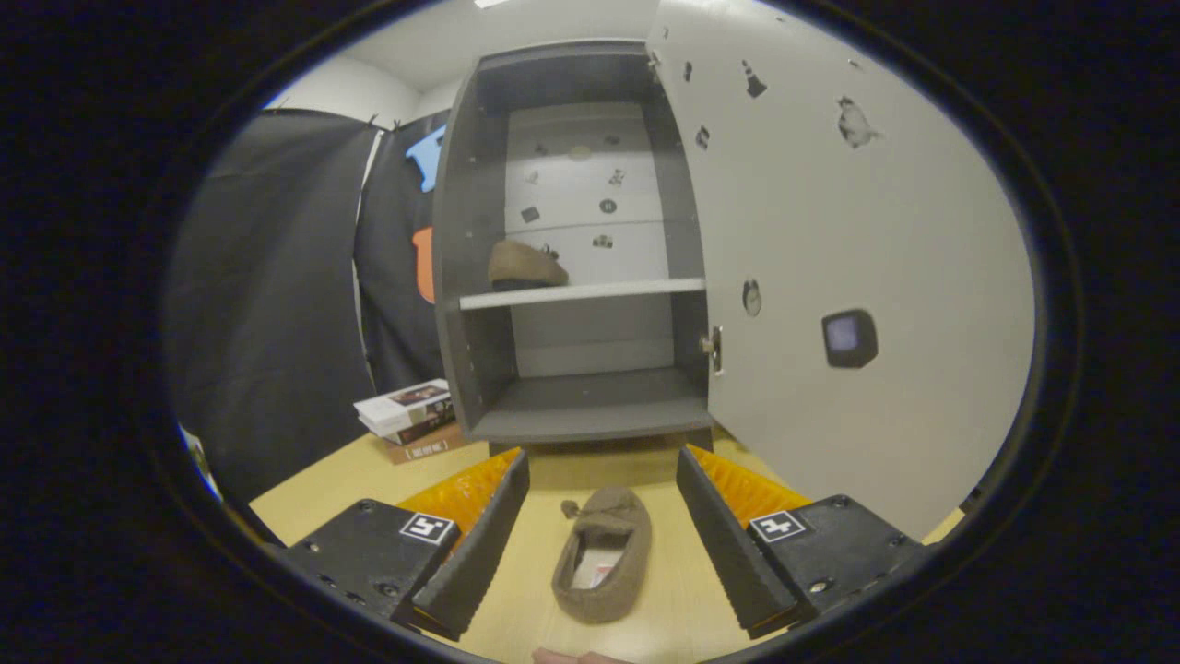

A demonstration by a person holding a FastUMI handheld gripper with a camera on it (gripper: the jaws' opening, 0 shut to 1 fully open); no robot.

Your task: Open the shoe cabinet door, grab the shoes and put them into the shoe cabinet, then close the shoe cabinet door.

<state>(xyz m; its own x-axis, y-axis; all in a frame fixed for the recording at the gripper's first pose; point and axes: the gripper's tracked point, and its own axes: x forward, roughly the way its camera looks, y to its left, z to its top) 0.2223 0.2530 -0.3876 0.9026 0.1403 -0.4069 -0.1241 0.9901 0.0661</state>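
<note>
Brown and soft-looking, a slipper point(602, 564) is seen lying on the pale wooden floor point(350, 480) between the fingers of the gripper point(603, 480), which are spread wide and touch nothing. Its toe is pointed toward twelve o'clock, at the shoe cabinet point(576, 277). Farther off at ten o'clock, a stack of books point(410, 417) is set just beside the cabinet's foot. The cabinet door point(830, 249) is swung fully open at two o'clock. A second slipper point(525, 265) is already placed on the white shelf point(583, 293) inside, toward its left end. By these signs the opening is judged done and one shoe stored; the near slipper is yet to be grasped and shelved, and the door closed.
</note>
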